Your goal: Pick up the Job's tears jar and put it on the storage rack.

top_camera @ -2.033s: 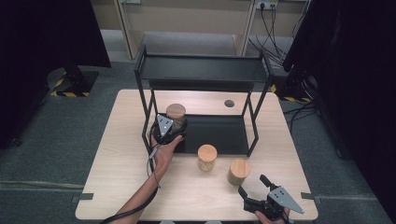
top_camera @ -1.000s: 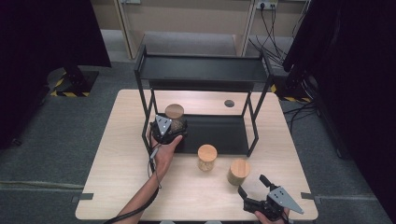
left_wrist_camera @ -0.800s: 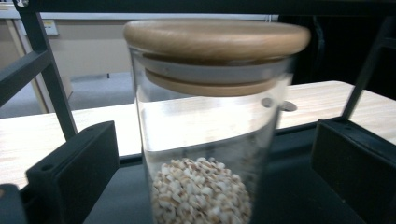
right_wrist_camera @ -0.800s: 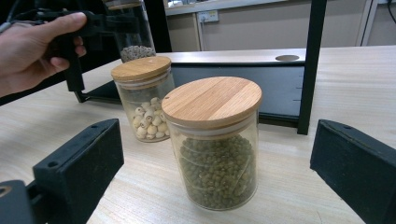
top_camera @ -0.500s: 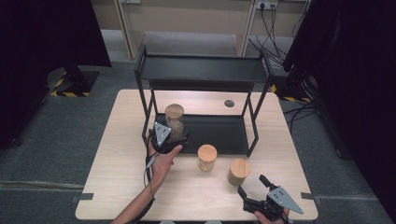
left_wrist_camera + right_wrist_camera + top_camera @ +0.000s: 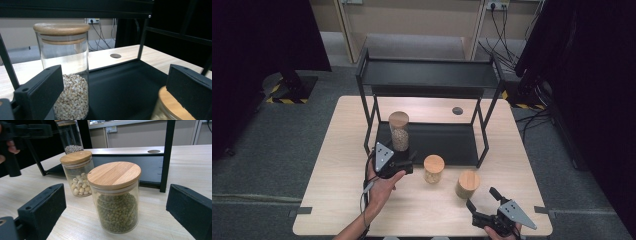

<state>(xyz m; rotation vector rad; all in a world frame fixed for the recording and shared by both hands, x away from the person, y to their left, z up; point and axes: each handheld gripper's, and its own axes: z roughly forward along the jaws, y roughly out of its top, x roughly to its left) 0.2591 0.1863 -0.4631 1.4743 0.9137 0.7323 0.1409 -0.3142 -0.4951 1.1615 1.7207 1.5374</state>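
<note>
A tall glass jar (image 6: 399, 131) with a wooden lid and pale grain stands at the left end of the black rack's lower shelf (image 6: 447, 142). My left gripper (image 6: 408, 163) is open just in front of it, not touching; in the left gripper view the tall jar (image 6: 63, 70) stands ahead of the left jaw, apart from it. Two shorter jars stand on the table: one with white beans (image 6: 433, 169), one with green beans (image 6: 467, 184). Near the table's front edge my right gripper (image 6: 484, 204) is open, facing the green-bean jar (image 6: 116, 197) without contact.
The black two-tier rack (image 6: 427, 75) sits at the table's middle back, its posts flanking the lower shelf. A round cable hole (image 6: 457, 110) lies behind it. Bare wooden table (image 6: 332, 170) stretches to the left. Cables and dark curtains lie beyond the table.
The left gripper, earlier around the tall jar on the lower shelf, has come off it and drawn back toward the person. The jar stays put. The right gripper has not moved.
</note>
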